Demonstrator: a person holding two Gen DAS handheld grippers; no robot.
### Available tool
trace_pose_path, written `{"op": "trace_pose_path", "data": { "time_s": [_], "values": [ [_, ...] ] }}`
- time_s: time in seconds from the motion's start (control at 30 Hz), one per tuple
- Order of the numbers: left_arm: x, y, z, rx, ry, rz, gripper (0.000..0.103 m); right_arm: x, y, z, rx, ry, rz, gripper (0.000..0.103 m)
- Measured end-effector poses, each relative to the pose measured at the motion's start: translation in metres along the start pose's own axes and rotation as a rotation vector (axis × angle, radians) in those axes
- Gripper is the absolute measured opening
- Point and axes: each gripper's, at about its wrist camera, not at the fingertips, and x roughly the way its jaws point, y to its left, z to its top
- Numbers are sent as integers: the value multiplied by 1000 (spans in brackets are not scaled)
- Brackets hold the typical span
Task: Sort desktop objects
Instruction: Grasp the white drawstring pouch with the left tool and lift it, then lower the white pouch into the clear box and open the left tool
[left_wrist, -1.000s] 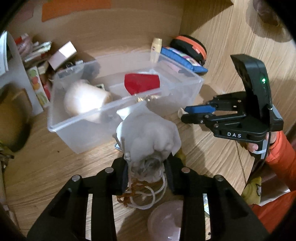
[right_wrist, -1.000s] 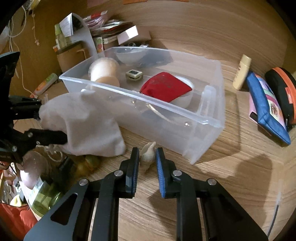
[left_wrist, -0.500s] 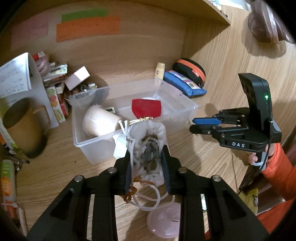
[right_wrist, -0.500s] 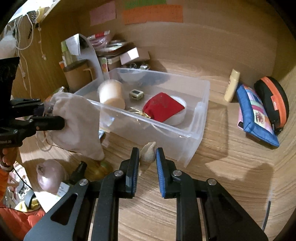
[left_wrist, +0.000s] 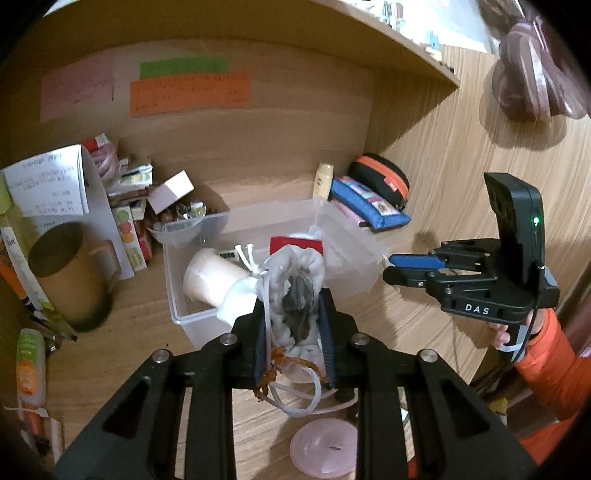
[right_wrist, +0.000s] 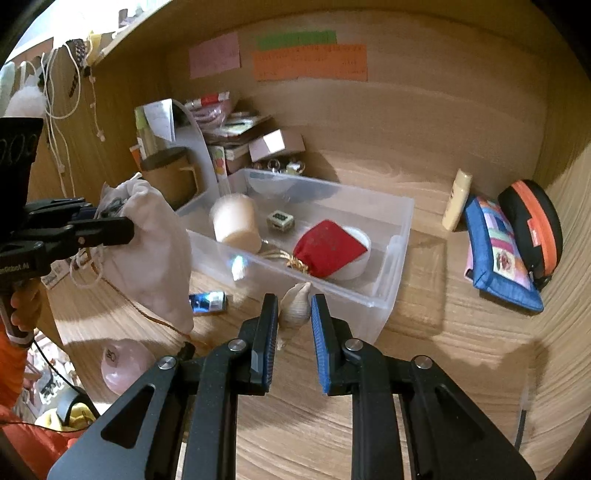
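Observation:
My left gripper (left_wrist: 293, 314) is shut on a white drawstring pouch (left_wrist: 295, 291) and holds it in the air in front of a clear plastic bin (left_wrist: 207, 317). The pouch also shows at the left of the right wrist view (right_wrist: 155, 251). My right gripper (right_wrist: 293, 314) is shut on a pale seashell (right_wrist: 295, 306), held above the desk just before the bin's near wall (right_wrist: 295, 280). In the bin lie a cream cup (right_wrist: 236, 221), a red pouch (right_wrist: 328, 251) on a white dish, and a small box (right_wrist: 280, 220).
A blue pencil case (right_wrist: 498, 254), a black and orange case (right_wrist: 532, 225) and a cream tube (right_wrist: 458, 199) lie right of the bin. A brown mug (left_wrist: 70, 273), boxes and papers stand at the back left. A pink round lid (left_wrist: 325, 446) and a small blue packet (right_wrist: 207, 301) lie near the front.
Both grippers have risen and pulled back from the bin. The white pouch has been lifted higher off the desk. The shell stays held in my right gripper.

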Motion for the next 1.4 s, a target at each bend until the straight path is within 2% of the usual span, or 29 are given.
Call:
{"op": "trace_pose_path", "data": {
  "time_s": [0.4,0.73,1.07,1.4],
  "values": [
    [-9,2,27,-16,-72,-3,23,-9,-8,12,14,-46,-5,17],
    [16,21,45,-70,-77,-31,23,1,-20,27,32,-54,-2,17],
    [48,39,64,-128,-80,-79,23,32,-31,40,34,-2,9,17],
    [97,43,61,-130,19,-93,23,57,-39,39,36,70,8,17]
  ]
}}
